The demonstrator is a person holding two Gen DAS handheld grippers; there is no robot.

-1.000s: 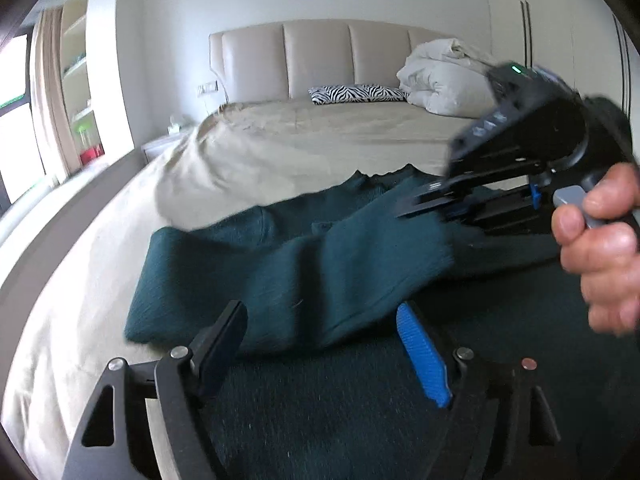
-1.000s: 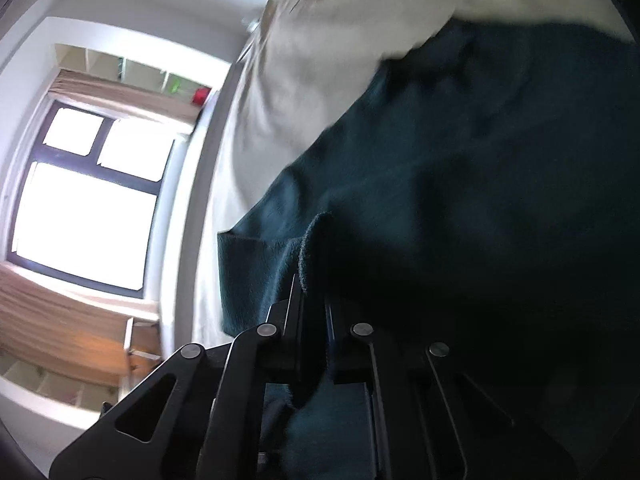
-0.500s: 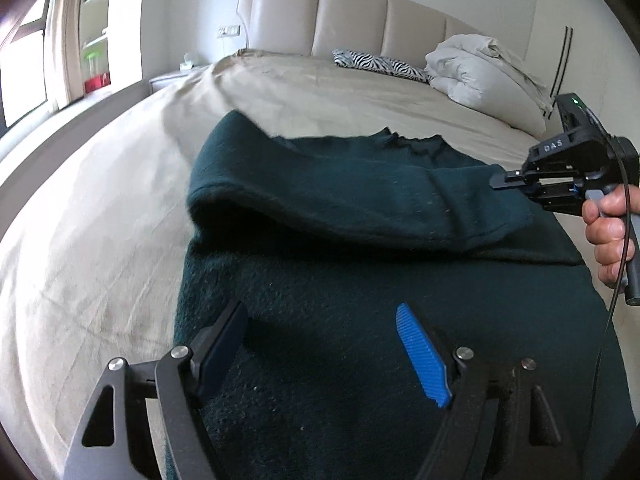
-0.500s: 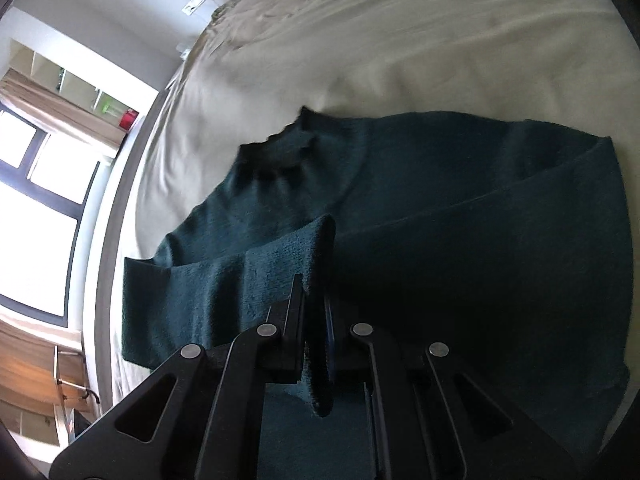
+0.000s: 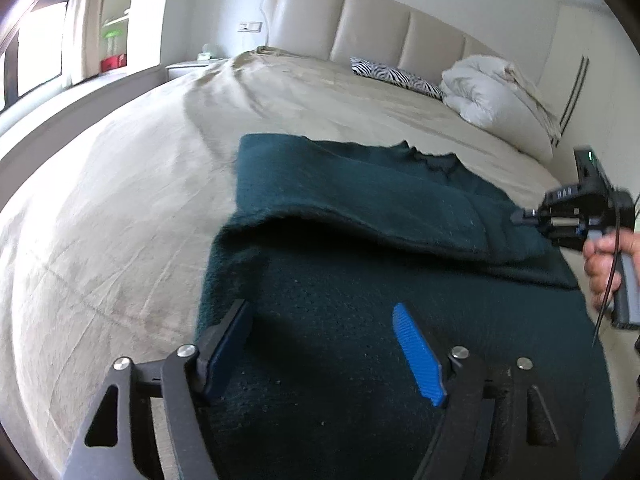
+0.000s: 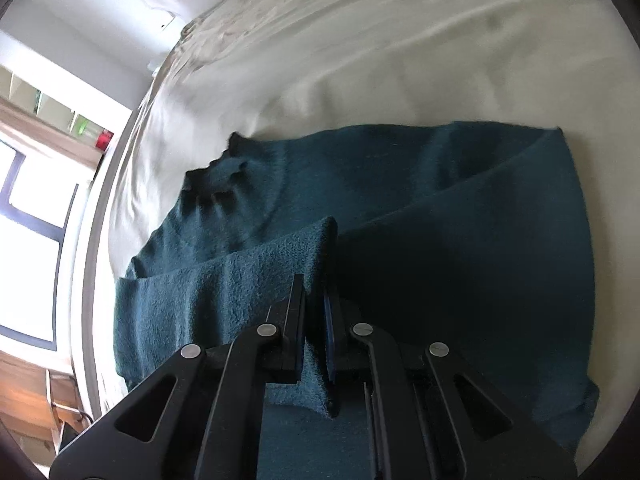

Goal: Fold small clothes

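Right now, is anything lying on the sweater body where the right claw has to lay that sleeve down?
Nothing visible. The right claw pinches the sleeve above the sweater, whose dark body is bare; the empty left claw, its jaws closing, hovers over the near part.

Sleeve drawn across the sweater

The right gripper (image 6: pixel 314 316), clamped on the sleeve (image 6: pixel 224 280), now sits at the dark green sweater's (image 5: pixel 360 320) right edge; the left gripper's (image 5: pixel 324 350) jaws are closing slightly, nothing between them.

Item count: one dark green sweater (image 5: pixel 360 280), one zebra-print pillow (image 5: pixel 394 76), one white duvet (image 5: pixel 496 96), one bed (image 5: pixel 120 220), two tongs.
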